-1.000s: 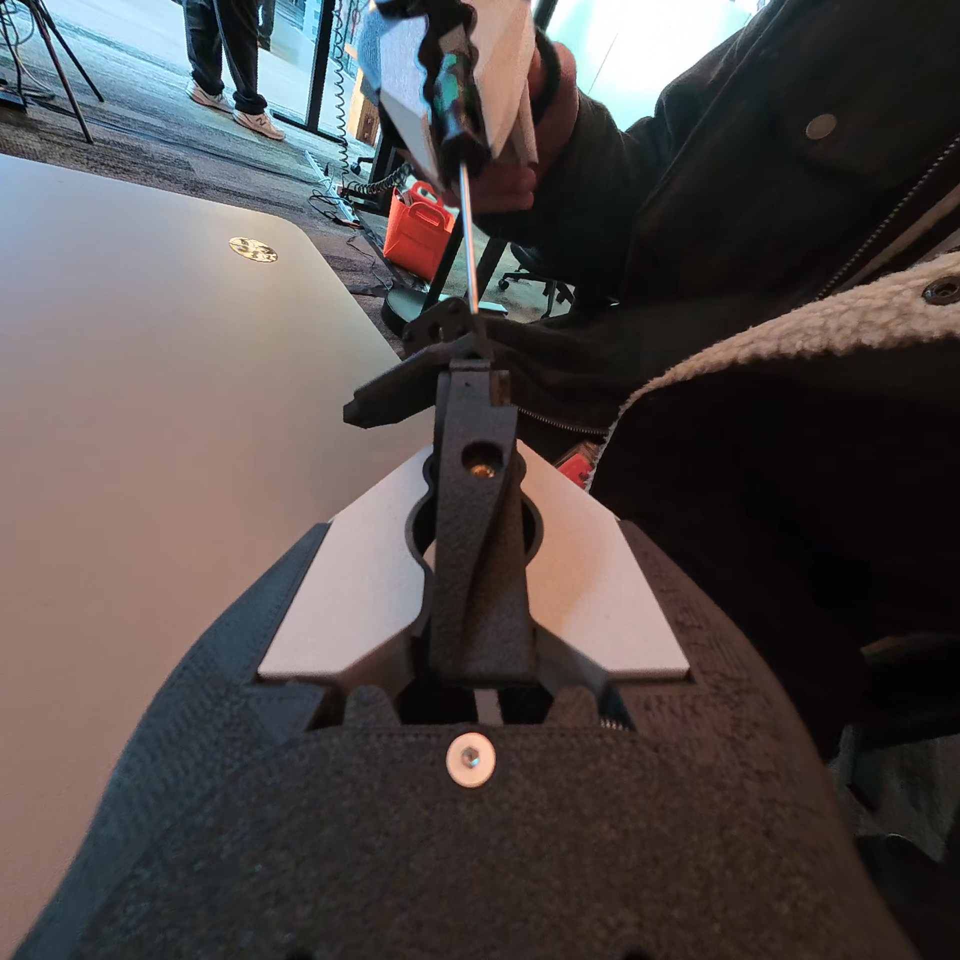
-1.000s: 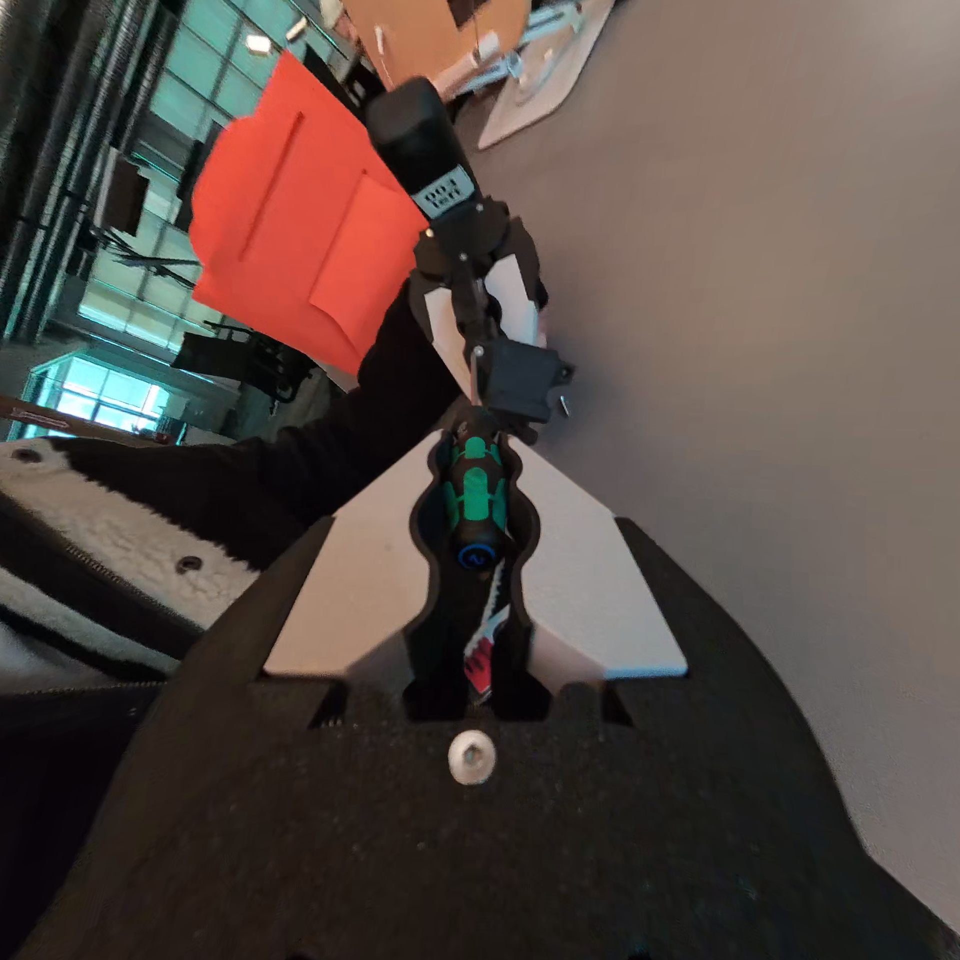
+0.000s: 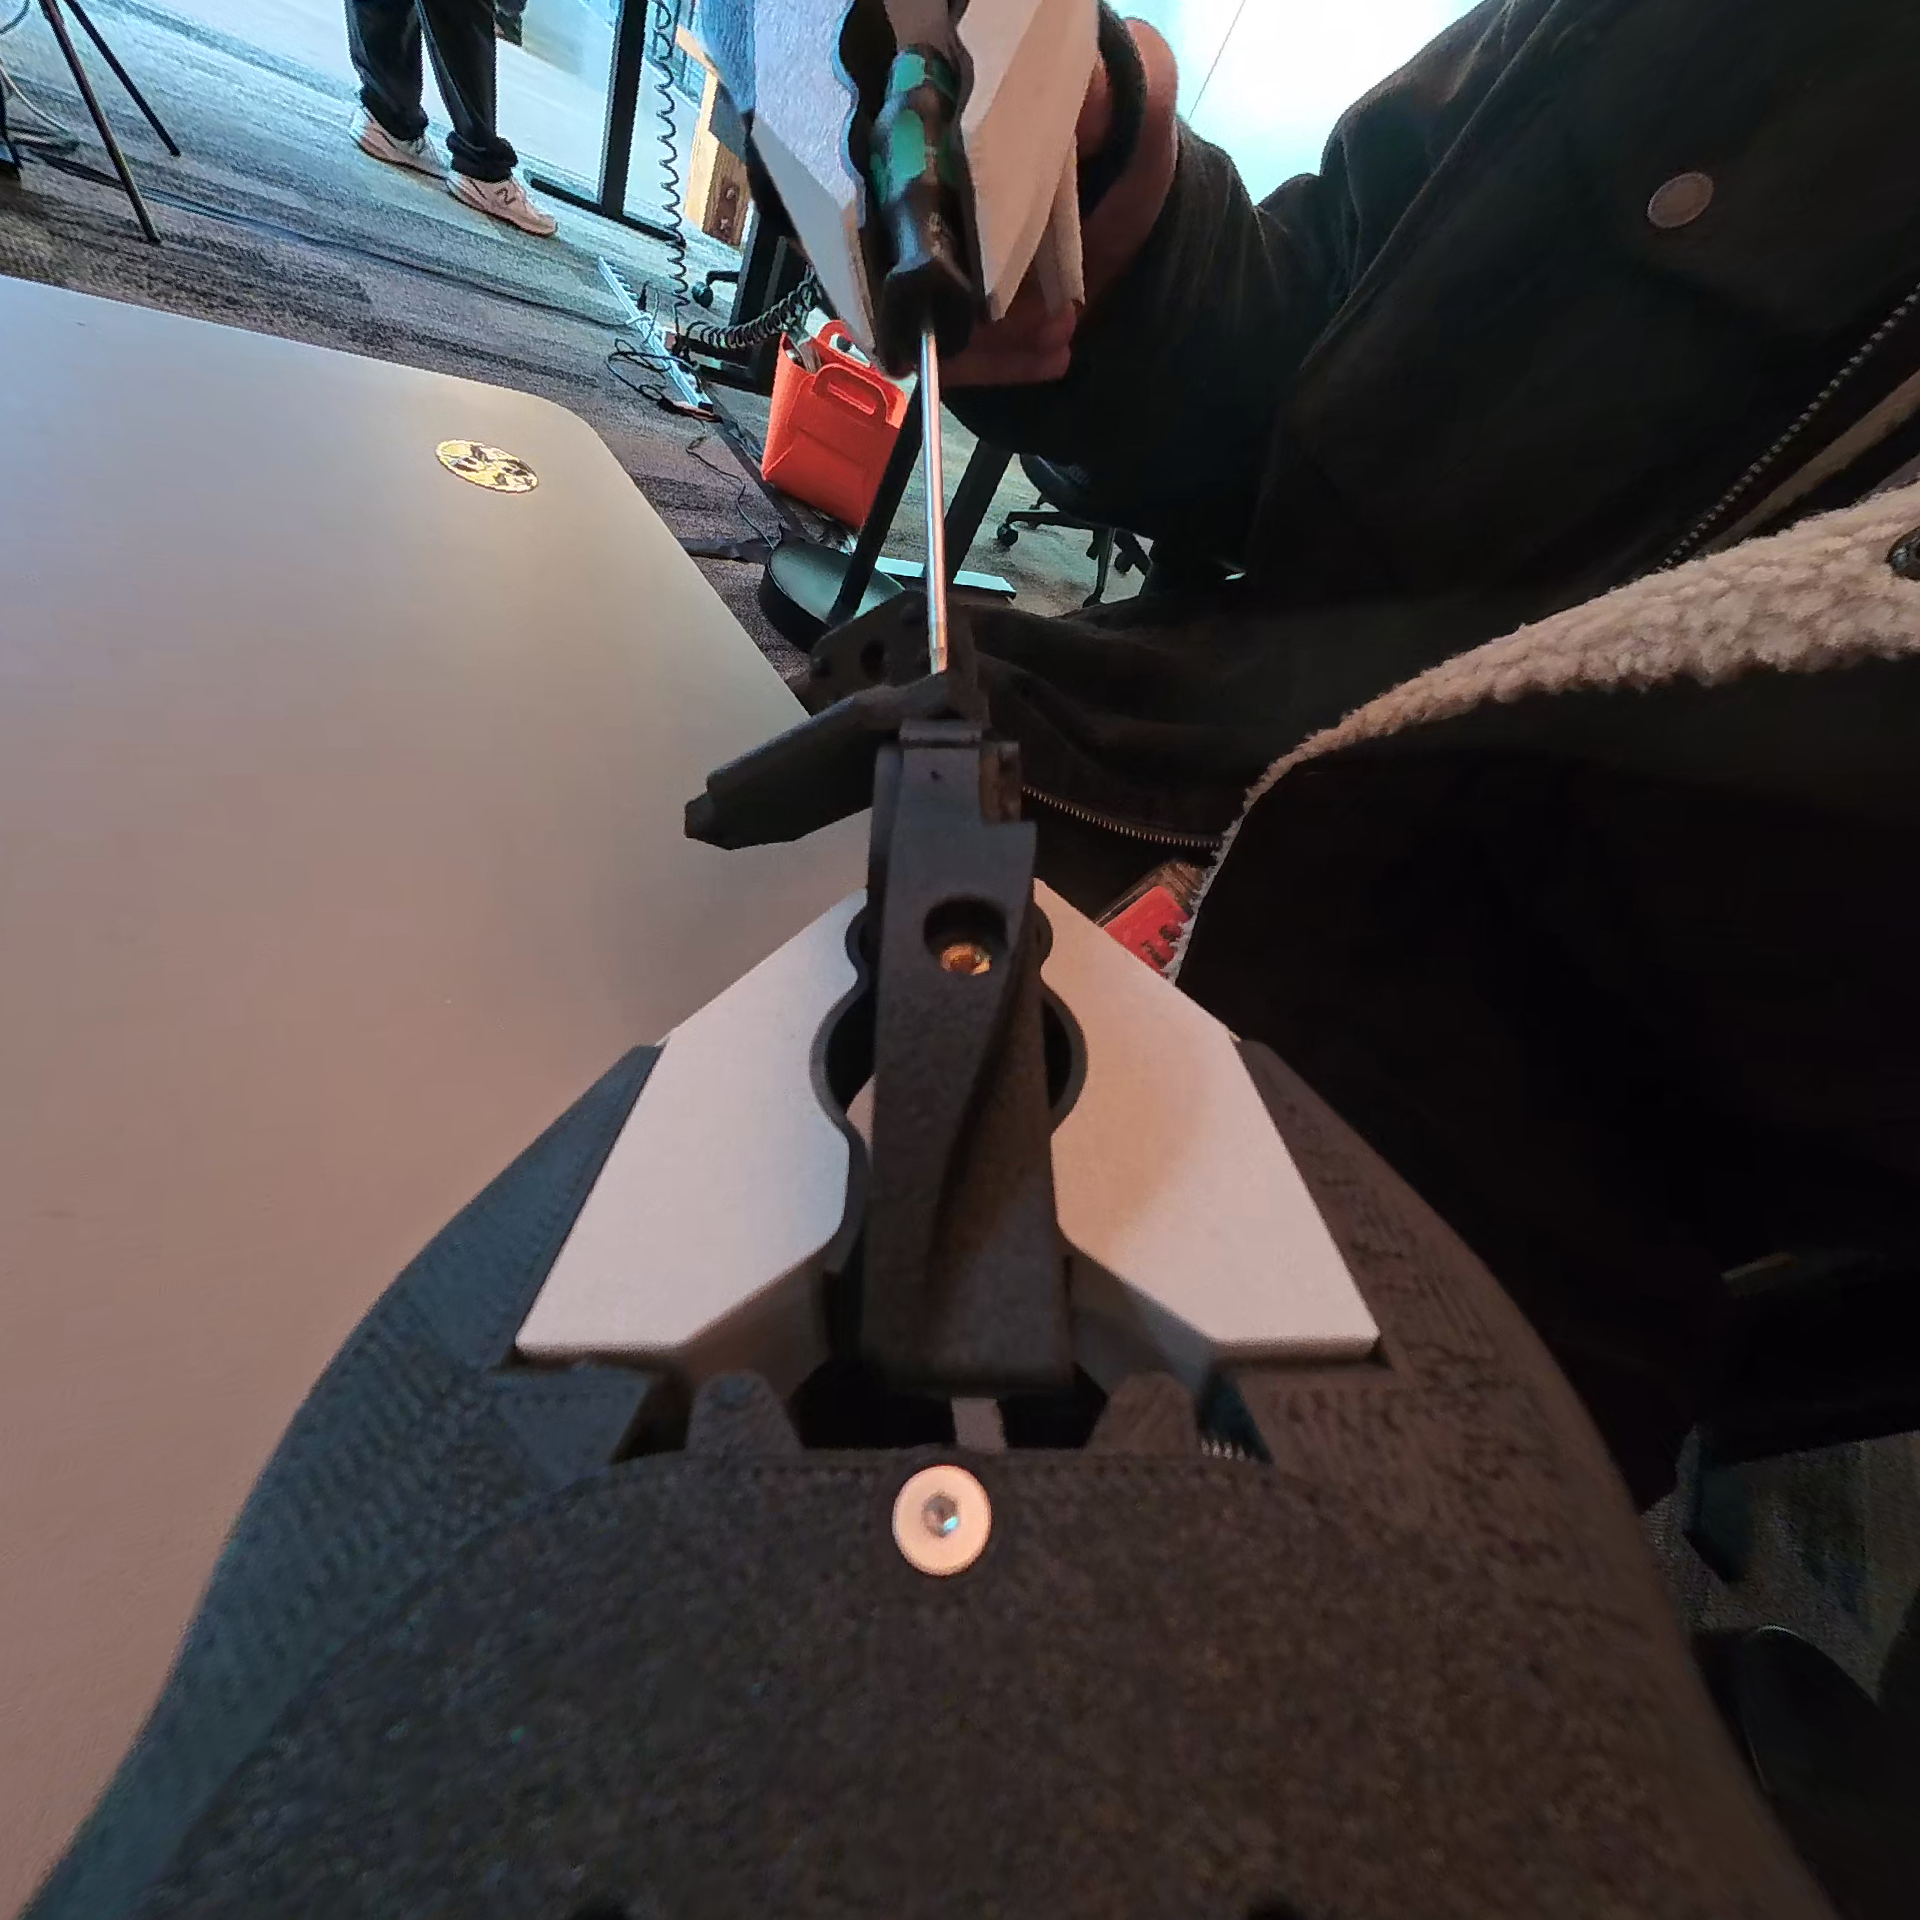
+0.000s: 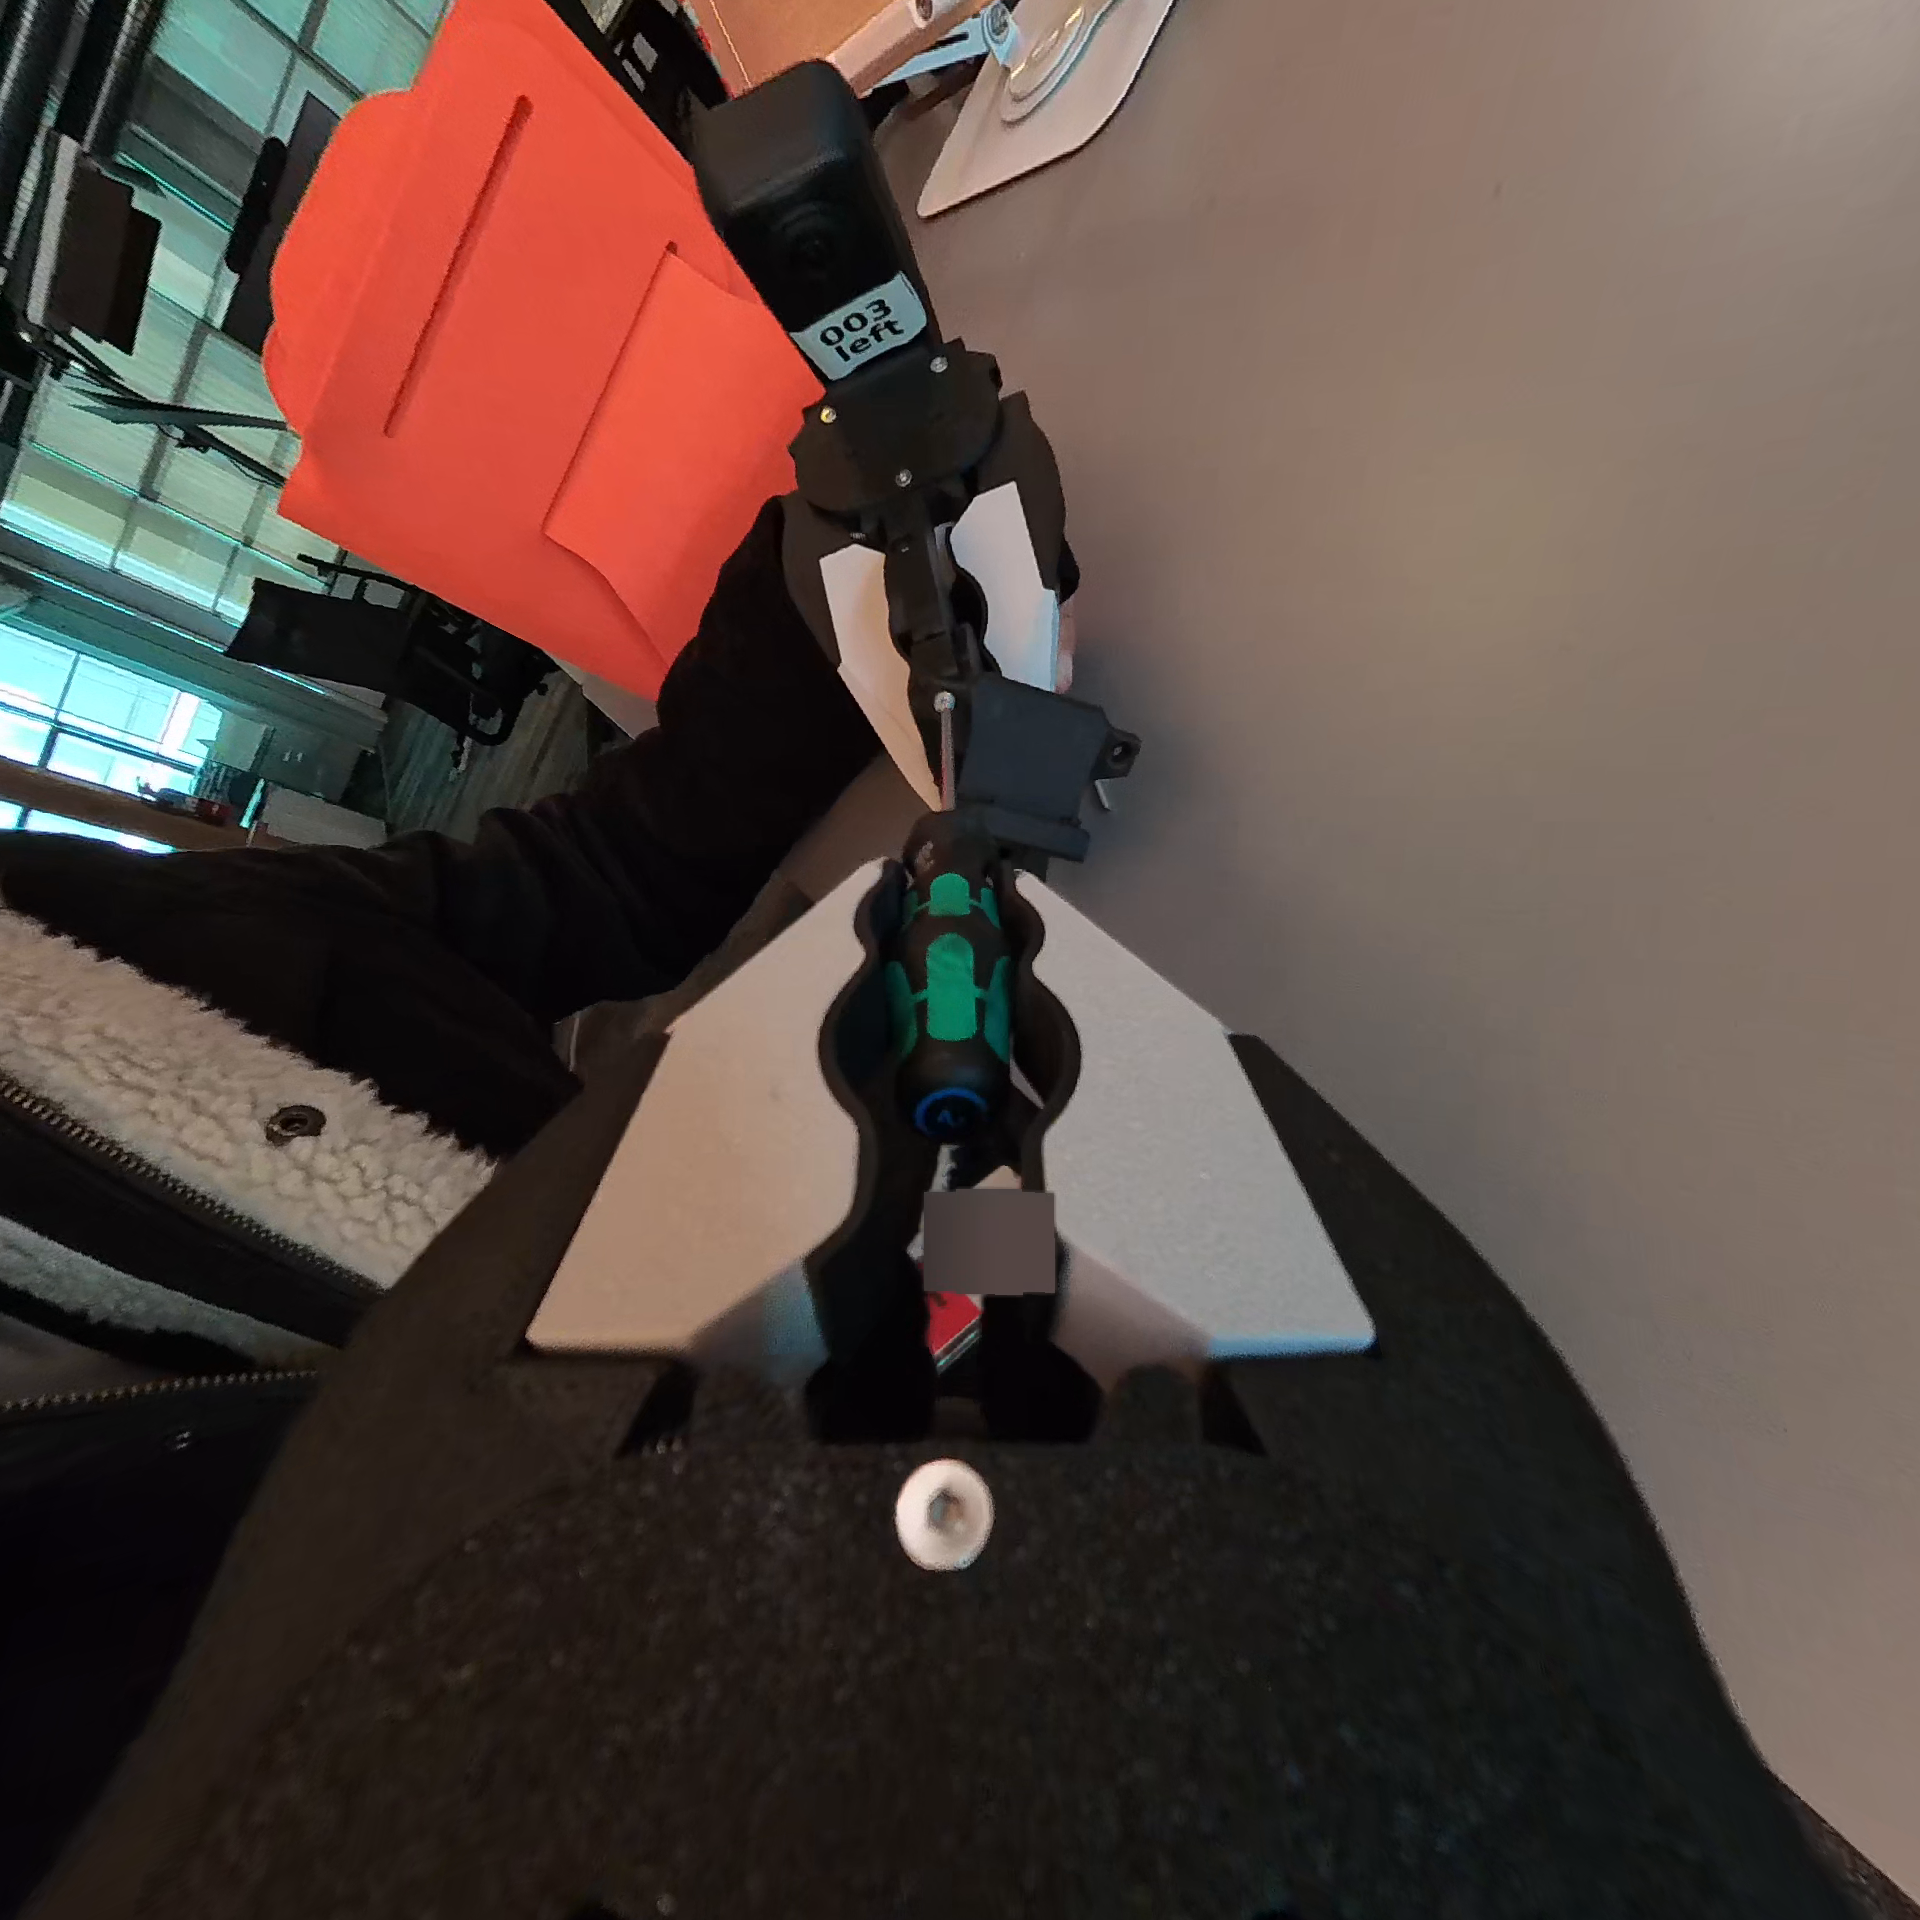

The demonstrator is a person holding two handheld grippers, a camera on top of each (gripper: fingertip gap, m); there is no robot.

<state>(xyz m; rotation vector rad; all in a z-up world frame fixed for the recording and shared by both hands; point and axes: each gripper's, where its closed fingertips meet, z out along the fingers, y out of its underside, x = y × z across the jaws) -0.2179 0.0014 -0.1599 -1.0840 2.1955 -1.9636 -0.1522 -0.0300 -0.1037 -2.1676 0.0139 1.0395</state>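
My left gripper [image 3: 951,935] is shut on a black 3D-printed part [image 3: 951,1091], holding it up past the table's near edge. The part has a side arm [image 3: 790,779] and a brass insert in a hole. My right gripper [image 4: 951,904] is shut on a green-and-black screwdriver [image 4: 951,997]. In the left wrist view the right gripper [image 3: 920,239] hangs above, and the screwdriver's thin steel shaft [image 3: 933,499] reaches down with its tip at the top of the part. In the right wrist view the left gripper [image 4: 940,623] holds the black part [image 4: 1029,758], with the shaft tip at a screw.
A bare grey table [image 3: 260,831] lies to the left, with a round gold sticker [image 3: 485,463]. The holder's dark jacket with fleece lining [image 3: 1507,675] fills the right. An orange bag [image 3: 831,426], cables and a person's legs [image 3: 436,94] are on the floor beyond. An orange chair [image 4: 499,364] stands behind. Tip to tip, the grippers are about 10 cm apart.
Little has moved. The screwdriver still stands on the top of the black part; the right gripper has shifted slightly relative to the left.
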